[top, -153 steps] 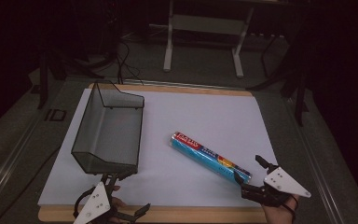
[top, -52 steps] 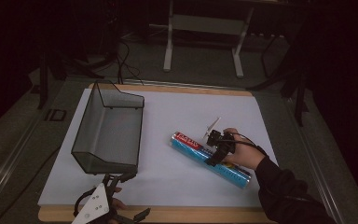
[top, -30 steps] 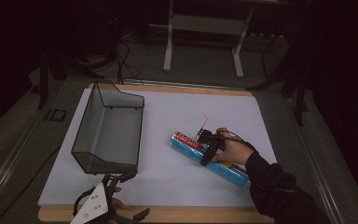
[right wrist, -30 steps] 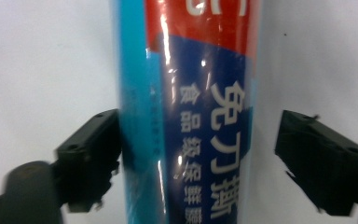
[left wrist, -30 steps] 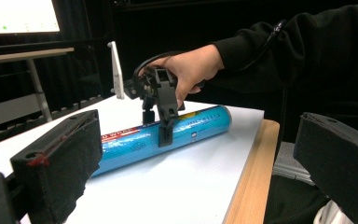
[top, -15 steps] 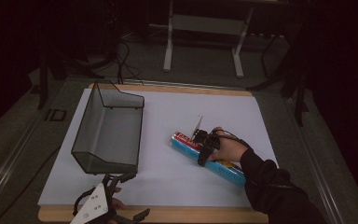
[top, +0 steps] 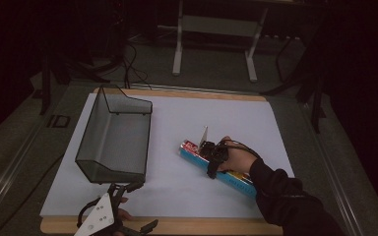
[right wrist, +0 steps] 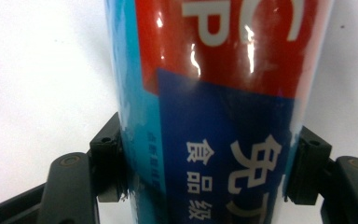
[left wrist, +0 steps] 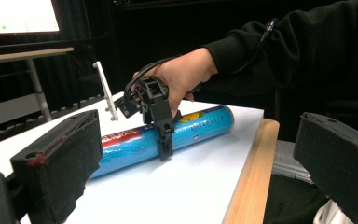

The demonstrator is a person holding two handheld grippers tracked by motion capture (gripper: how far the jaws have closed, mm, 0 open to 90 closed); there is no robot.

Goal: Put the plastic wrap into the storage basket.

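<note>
A long blue roll with a red label [top: 237,181] lies slanted on the white sheet [top: 177,118], right of centre. My right gripper [top: 210,161] comes down over the roll's upper part. Its jaws have just been closing and now press both sides of the roll [right wrist: 214,93]; the right gripper [right wrist: 209,165] is shut on it. In the left gripper view the roll [left wrist: 200,125] still rests on the sheet, with the right gripper [left wrist: 164,137] clamped across it. My left gripper [top: 137,207] sits at the front left edge, and this left gripper [left wrist: 196,163] stands open with nothing between its jaws.
A dark wire-mesh basket [top: 118,137] stands on the sheet's left side, just beyond the left gripper. The table's wooden edge [top: 177,227] runs along the front. A metal stand [top: 214,29] and cables [top: 128,64] are on the floor behind the table.
My right hand came from the front right edge to the roll and then slid a little toward its red end. Its jaws closed on the roll. The left gripper stayed put.
</note>
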